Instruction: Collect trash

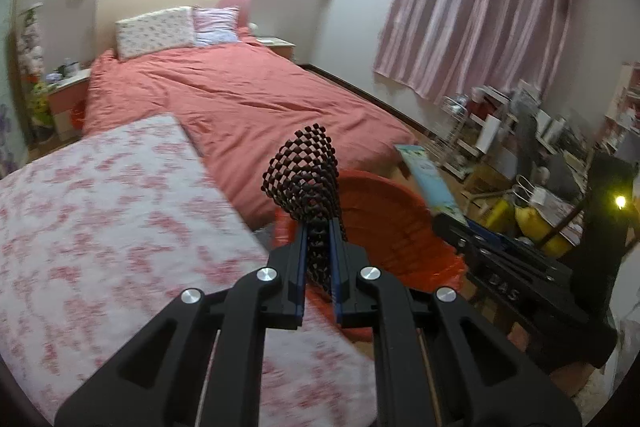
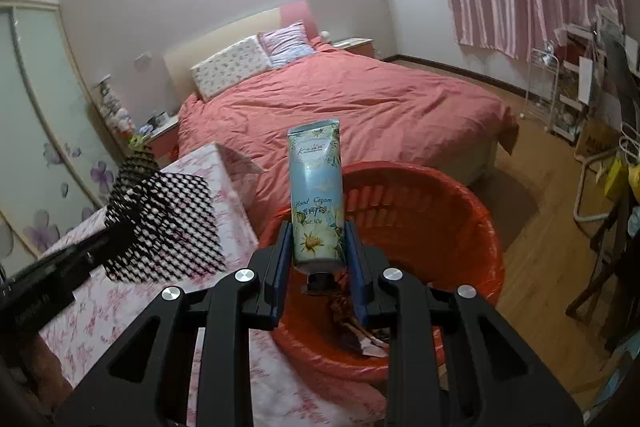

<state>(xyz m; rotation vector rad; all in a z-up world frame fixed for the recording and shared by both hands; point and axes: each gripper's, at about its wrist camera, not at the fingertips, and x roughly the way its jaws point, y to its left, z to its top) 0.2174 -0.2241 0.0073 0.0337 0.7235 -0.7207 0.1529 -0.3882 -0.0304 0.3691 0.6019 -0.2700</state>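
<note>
- The left gripper [image 1: 319, 227] points forward and downward over the edge of a floral-covered surface [image 1: 100, 227], its two black arms narrowing to blue-lined pads.
- Its jaws are nearly together, pinching a black foam net sleeve [image 1: 304, 179]: a soft, open lattice of small diamond holes that stands up and flares above the pads.
- The right gripper [image 2: 319, 247] tilts down the same way and hovers over the red basket [image 2: 460, 227]; its jaws stand narrow and clamp the sides of one hand cream tube [image 2: 318, 187].
- The tube is smooth plastic, pale blue with daisies printed low on it, its flat crimped end up and its dark cap down, just above the basket's opening.
- In the right wrist view the net sleeve [image 2: 168, 223] hangs at the left, over the floral surface, beside the basket rather than above it.
- One basket shows: round, slatted red plastic lined with a thin red bag, with some blurred scraps [image 2: 360, 331] at the bottom.
- One bed [image 1: 240, 95] lies behind, under a creased salmon quilt, with two pillows [image 1: 156, 31] at its head.
- Pink striped curtains [image 1: 480, 7] hang in soft vertical folds at the right.
</note>
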